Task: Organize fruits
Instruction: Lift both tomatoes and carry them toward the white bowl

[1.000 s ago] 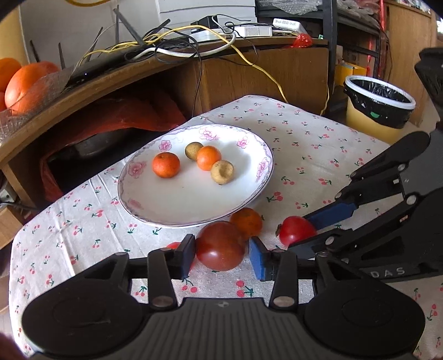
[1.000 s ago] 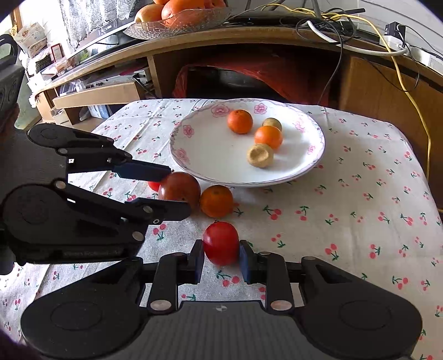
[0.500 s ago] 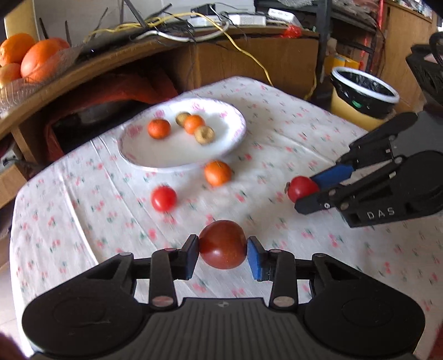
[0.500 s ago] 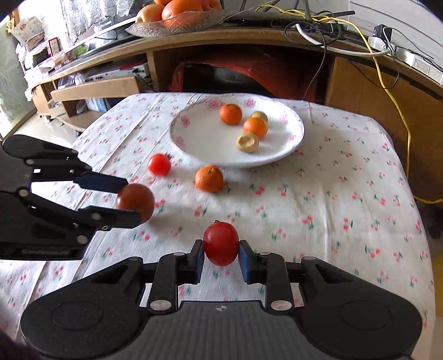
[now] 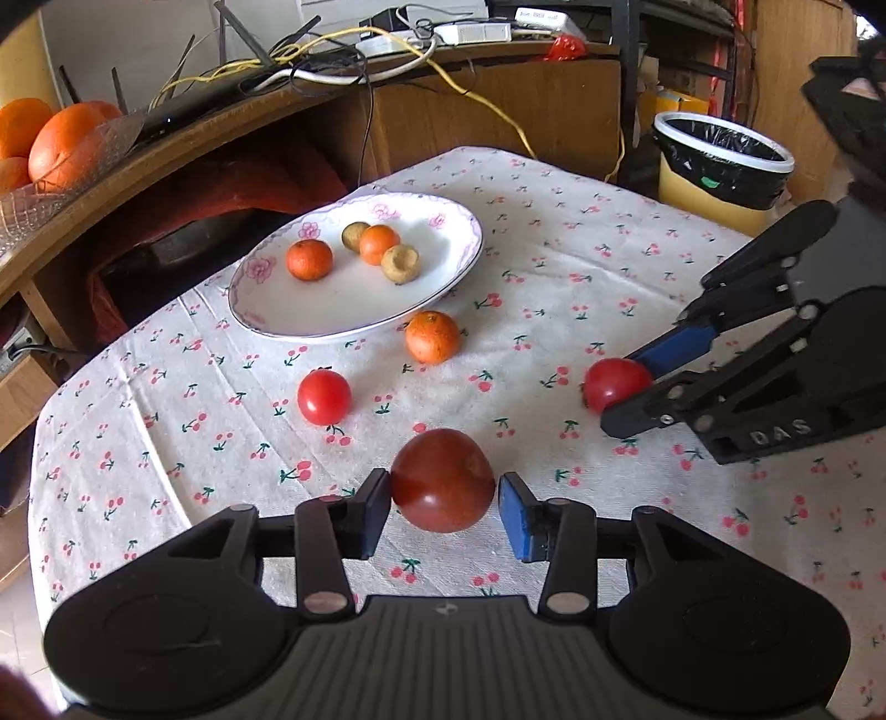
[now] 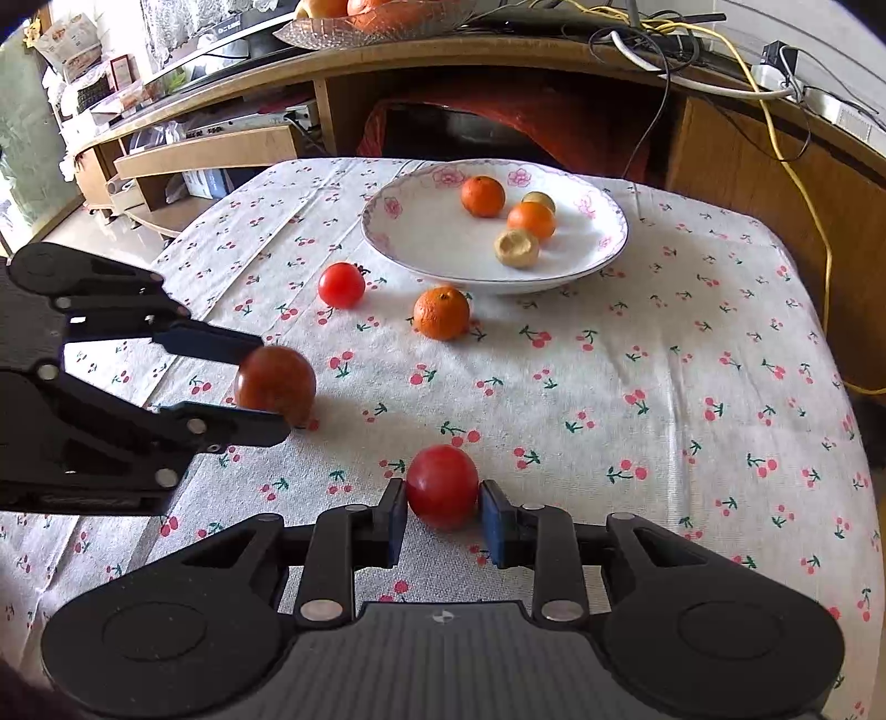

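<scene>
Seen first from the left wrist camera, the left gripper [image 5: 443, 501] is positioned around a dark red tomato [image 5: 442, 479] that sits on the cherry-print tablecloth [image 5: 554, 266]. The left pad touches the fruit, while a narrow gap is visible at the right blue pad, so the jaws are read as slightly parted rather than clamped. Further out, a small red tomato [image 5: 324, 396] and a loose mandarin [image 5: 432, 336] are seen on the cloth just in front of the floral plate [image 5: 443, 243]. On the plate, two mandarins and two brownish fruits are gathered near its far side. To the right, the right gripper [image 5: 637, 387] is seen with a bright red tomato [image 5: 614, 382] pinched at its fingertips. A bin with a black liner [image 5: 720, 160] is seen beyond the table edge.

Viewed from the right wrist camera, the right gripper [image 6: 443, 518] is closed on the bright red tomato [image 6: 442, 486], both pads pressed against its sides low over the tablecloth [image 6: 692, 332]. At the left, the left gripper [image 6: 260, 387] is seen with the dark red tomato [image 6: 275, 383] between its fingers; whether it is squeezed cannot be told from this side. The small red tomato [image 6: 341, 284] and the loose mandarin [image 6: 441, 312] are seen near the plate [image 6: 426, 232]. A glass fruit bowl [image 6: 376, 22] is seen on the wooden shelf behind.
</scene>
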